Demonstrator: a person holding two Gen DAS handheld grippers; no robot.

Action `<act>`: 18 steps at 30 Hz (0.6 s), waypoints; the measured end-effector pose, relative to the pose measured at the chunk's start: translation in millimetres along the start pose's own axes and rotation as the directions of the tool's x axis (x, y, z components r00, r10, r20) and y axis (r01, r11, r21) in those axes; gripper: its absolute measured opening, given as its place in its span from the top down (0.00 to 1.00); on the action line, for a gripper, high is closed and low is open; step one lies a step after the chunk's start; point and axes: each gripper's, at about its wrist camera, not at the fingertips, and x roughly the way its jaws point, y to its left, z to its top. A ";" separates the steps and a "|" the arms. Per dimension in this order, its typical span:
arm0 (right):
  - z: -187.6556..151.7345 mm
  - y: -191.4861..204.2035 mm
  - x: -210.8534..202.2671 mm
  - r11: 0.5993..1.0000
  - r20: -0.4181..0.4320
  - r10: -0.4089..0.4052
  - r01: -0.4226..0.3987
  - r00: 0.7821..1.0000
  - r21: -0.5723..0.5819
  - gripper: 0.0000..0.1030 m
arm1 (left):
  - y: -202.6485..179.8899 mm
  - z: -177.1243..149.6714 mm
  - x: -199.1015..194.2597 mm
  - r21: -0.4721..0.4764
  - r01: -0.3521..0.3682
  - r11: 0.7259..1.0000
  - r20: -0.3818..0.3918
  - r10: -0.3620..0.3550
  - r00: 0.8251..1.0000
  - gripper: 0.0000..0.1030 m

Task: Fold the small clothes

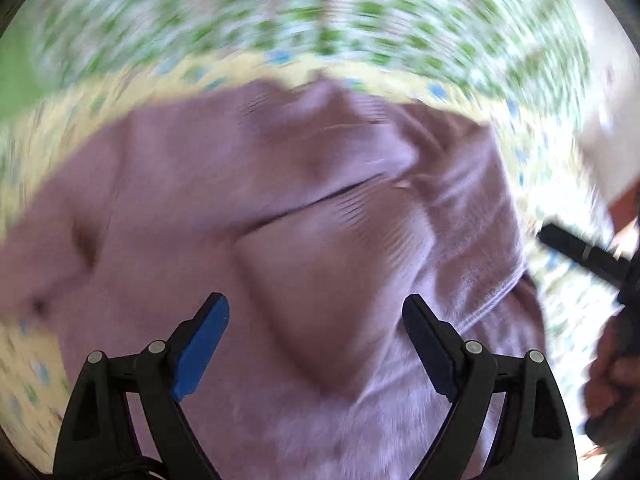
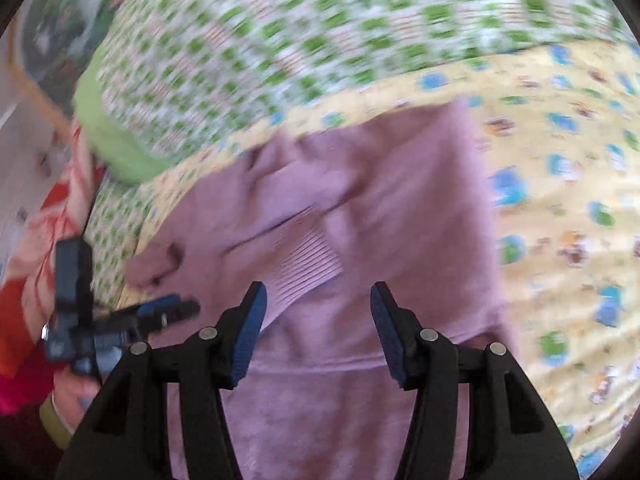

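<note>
A small mauve knitted garment (image 1: 304, 208) lies rumpled on a yellow patterned sheet (image 1: 52, 376); a ribbed cuff or hem shows on it. It also shows in the right wrist view (image 2: 360, 208) with the ribbed part (image 2: 308, 264) near the middle. My left gripper (image 1: 316, 312) is open and empty just above the garment. My right gripper (image 2: 318, 300) is open and empty above the garment's near part. The left gripper shows at the left of the right wrist view (image 2: 172, 308). The right gripper's body shows at the right edge of the left wrist view (image 1: 580, 252). Both views are blurred.
A green-and-white checked quilt (image 2: 304, 40) with a green border (image 2: 120, 144) lies behind the garment. The yellow sheet (image 2: 568, 208) spreads to the right. An orange-red cloth (image 2: 36, 264) lies at the far left.
</note>
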 end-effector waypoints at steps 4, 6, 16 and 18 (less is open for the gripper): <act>14.2 -29.6 -9.9 0.995 0.039 -0.069 0.066 0.997 0.079 0.45 | -60.4 13.7 38.7 0.221 -0.239 0.946 0.020 0.240 0.971 0.13; 18.4 -41.1 -11.5 0.990 0.035 -0.093 0.089 0.995 0.109 0.45 | -69.7 12.7 59.9 0.293 -0.306 0.906 0.012 0.317 0.948 0.55; 22.3 -60.4 -23.5 0.983 0.055 -0.137 0.128 0.989 0.134 0.45 | 103.7 -47.2 -3.5 -0.225 -0.303 0.926 -0.098 0.288 0.953 0.83; 22.6 -59.6 -21.2 0.983 0.051 -0.136 0.129 0.989 0.134 0.45 | 130.2 -60.8 -10.5 -0.310 -0.295 0.904 -0.132 0.267 0.955 0.78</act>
